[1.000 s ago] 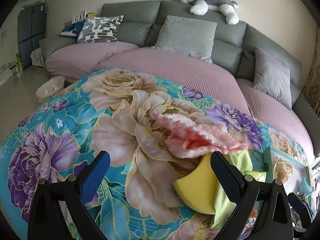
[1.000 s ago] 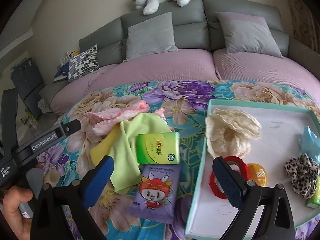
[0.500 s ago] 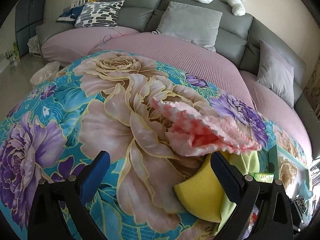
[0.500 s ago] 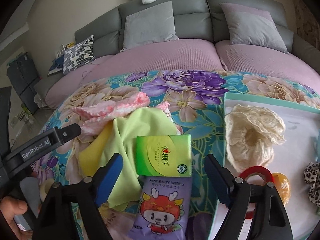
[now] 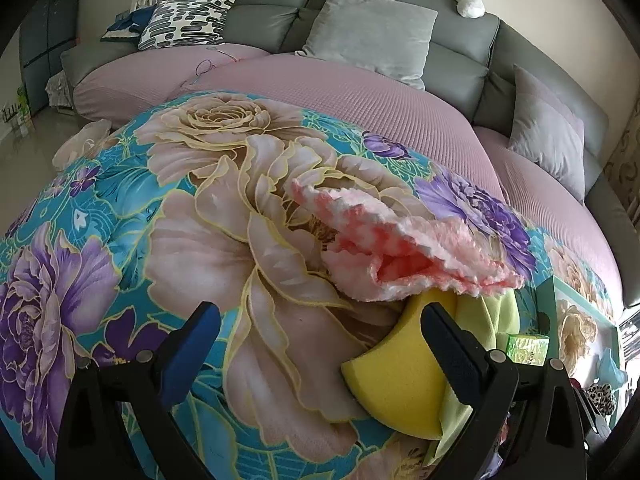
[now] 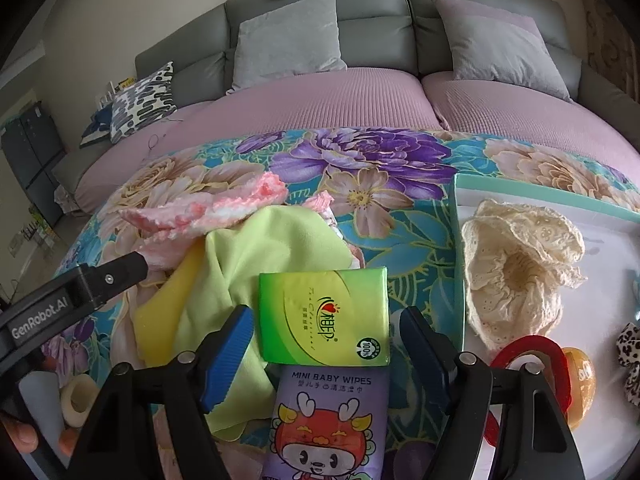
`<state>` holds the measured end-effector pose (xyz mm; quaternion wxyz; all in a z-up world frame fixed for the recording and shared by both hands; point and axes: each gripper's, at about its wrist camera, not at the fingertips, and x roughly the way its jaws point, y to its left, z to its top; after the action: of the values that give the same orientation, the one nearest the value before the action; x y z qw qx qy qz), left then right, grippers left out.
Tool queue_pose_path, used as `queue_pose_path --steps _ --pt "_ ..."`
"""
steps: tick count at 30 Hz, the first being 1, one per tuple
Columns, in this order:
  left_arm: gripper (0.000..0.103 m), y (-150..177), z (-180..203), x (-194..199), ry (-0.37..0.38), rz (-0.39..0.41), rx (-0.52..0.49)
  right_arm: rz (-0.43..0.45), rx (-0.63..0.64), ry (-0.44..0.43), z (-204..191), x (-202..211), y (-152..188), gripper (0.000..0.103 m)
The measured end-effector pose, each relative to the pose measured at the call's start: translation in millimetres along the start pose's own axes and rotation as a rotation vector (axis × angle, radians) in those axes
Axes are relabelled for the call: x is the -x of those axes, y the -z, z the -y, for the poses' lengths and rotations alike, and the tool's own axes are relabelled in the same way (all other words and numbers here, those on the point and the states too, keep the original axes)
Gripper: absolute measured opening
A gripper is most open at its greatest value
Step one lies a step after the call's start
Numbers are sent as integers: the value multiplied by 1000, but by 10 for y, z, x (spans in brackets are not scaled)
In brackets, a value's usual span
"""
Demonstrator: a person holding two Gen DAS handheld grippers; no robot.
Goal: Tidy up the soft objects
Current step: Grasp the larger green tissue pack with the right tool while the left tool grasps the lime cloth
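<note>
The green tissue pack (image 6: 324,316), glossy and flat atop the purple baby wipes pack (image 6: 326,424) on the floral blanket (image 6: 400,208), is straddled untouched by the closing right tongs (image 6: 326,350), while nothing is held by the wide-open left tongs (image 5: 320,348).

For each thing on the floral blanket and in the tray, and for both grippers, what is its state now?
left gripper: open, holds nothing.
right gripper: open, jaws closing around the pack, not yet pressing.
green tissue pack: sealed, flat, overlapping the wipes.
baby wipes pack: flat, partly covered.
green cloth: crumpled.
pink knit cloth: folded, on top of the sponge.
yellow sponge: partly covered.
cream lace piece: bunched, in the tray.
</note>
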<state>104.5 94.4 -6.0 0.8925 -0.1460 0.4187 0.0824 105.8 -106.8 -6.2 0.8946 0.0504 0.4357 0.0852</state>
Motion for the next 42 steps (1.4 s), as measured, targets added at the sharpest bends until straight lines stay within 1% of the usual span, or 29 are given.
queue_pose_path --steps 1,5,12,17,21,26,33,34,36,37,40,41,42 --pt "100 2 2 3 0 -1 -1 -4 1 3 -3 -12 3 71" --pt "100 -3 1 13 -4 2 -3 -7 3 2 -5 -22 10 68" --pt "100 -1 45 76 -4 16 -16 6 -16 -19 47 45 -2 68" --pt "100 0 85 124 16 32 0 43 -18 -21 111 212 -35 68" --pt "100 28 201 126 14 31 -41 80 -15 -10 180 395 -63 68" --pt "100 58 365 173 44 47 -92 135 -26 16 303 637 -100 68" --pt "99 129 662 199 73 54 -203 159 -48 57 478 796 -75 68" --pt "98 139 699 192 79 53 -215 162 -53 62 504 813 -70 68" --pt "91 164 759 163 90 43 -234 166 -66 66 556 837 -66 68" --pt "84 178 792 139 93 33 -242 167 -71 68 574 844 -65 68" --pt "78 226 873 84 96 9 -271 171 -91 72 639 867 -60 68" --pt "69 237 895 83 98 7 -278 172 -95 72 655 873 -58 68" --pt "64 247 917 81 101 3 -284 173 -99 72 664 876 -55 68"
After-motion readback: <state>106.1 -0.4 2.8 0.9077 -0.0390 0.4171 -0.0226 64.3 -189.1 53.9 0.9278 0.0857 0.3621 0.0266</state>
